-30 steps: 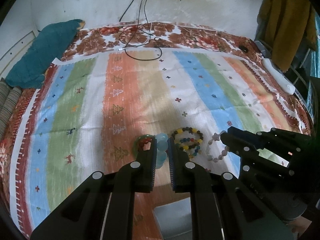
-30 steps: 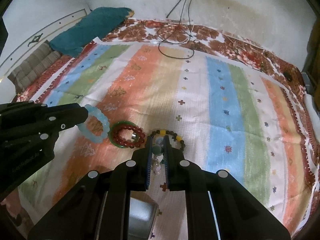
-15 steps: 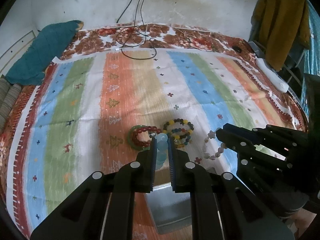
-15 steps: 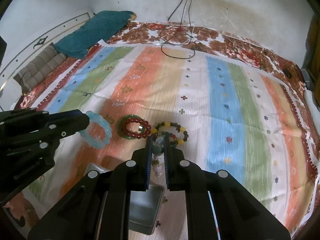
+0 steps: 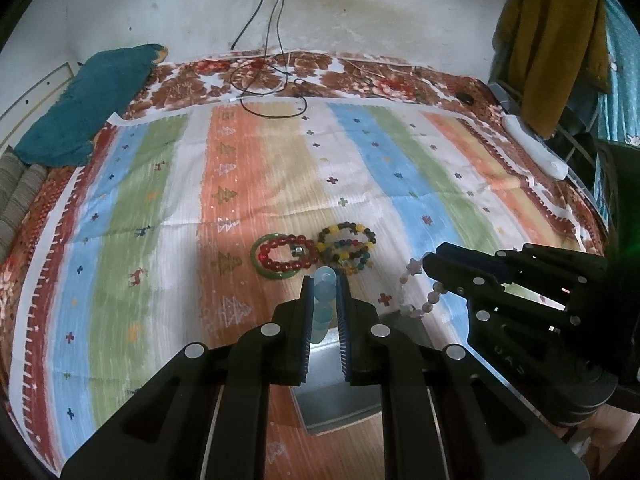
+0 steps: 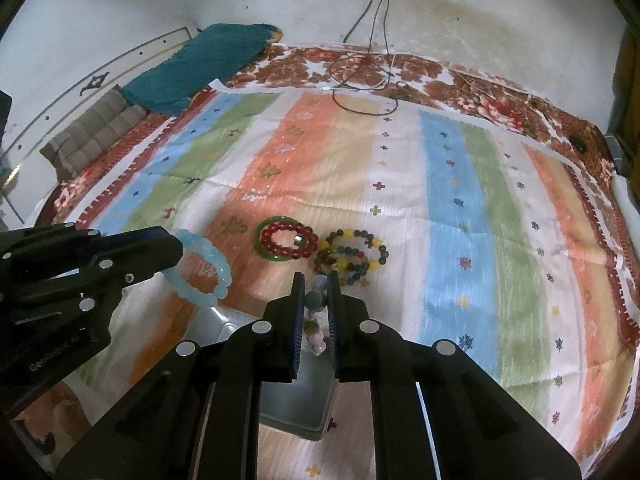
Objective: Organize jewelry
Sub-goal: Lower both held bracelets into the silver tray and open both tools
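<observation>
Left hand-held gripper (image 5: pixel 325 294) pinches glossy blue bracelet (image 6: pixel 208 270); right (image 6: pixel 316 294) clamps a seemingly pinkish beaded strand (image 5: pixel 416 292).

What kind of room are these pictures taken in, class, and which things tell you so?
Probably a bedroom: a bed under a striped sheet, a teal pillow at its edge, and clothes hanging alongside.

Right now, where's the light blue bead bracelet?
The light blue bracelet is pinched in the left gripper, hanging above the striped cloth, left of the red bracelet and over the grey box.
</observation>
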Demonstrator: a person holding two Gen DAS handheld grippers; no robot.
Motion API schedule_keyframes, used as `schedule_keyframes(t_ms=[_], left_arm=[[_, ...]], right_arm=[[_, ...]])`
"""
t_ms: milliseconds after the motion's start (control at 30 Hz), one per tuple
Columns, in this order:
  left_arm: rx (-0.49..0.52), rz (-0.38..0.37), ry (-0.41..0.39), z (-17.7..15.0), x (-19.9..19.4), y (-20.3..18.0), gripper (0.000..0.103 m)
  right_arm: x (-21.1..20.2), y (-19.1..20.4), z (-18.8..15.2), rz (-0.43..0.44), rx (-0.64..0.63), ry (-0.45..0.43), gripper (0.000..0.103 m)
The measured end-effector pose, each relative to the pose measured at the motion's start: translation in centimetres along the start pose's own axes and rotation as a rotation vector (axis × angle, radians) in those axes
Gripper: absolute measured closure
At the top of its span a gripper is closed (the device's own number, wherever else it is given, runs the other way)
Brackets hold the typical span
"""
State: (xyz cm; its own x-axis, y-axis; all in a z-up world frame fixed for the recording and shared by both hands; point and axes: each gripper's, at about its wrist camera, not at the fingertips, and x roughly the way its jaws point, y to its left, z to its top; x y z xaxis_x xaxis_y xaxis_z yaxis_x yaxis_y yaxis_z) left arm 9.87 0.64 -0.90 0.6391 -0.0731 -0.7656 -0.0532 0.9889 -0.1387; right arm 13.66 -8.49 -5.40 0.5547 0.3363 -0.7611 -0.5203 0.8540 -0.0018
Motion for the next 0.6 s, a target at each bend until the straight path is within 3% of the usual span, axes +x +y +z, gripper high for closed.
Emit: schedule_keyframes(t_ms=[600], left_arm=[[0.020,-0.005,0.007,-2.9,-1.3,-1.1,0.092]], right_arm=[[-0.8,0.8,-2.4,0.036,-0.002,0.029,0.091]])
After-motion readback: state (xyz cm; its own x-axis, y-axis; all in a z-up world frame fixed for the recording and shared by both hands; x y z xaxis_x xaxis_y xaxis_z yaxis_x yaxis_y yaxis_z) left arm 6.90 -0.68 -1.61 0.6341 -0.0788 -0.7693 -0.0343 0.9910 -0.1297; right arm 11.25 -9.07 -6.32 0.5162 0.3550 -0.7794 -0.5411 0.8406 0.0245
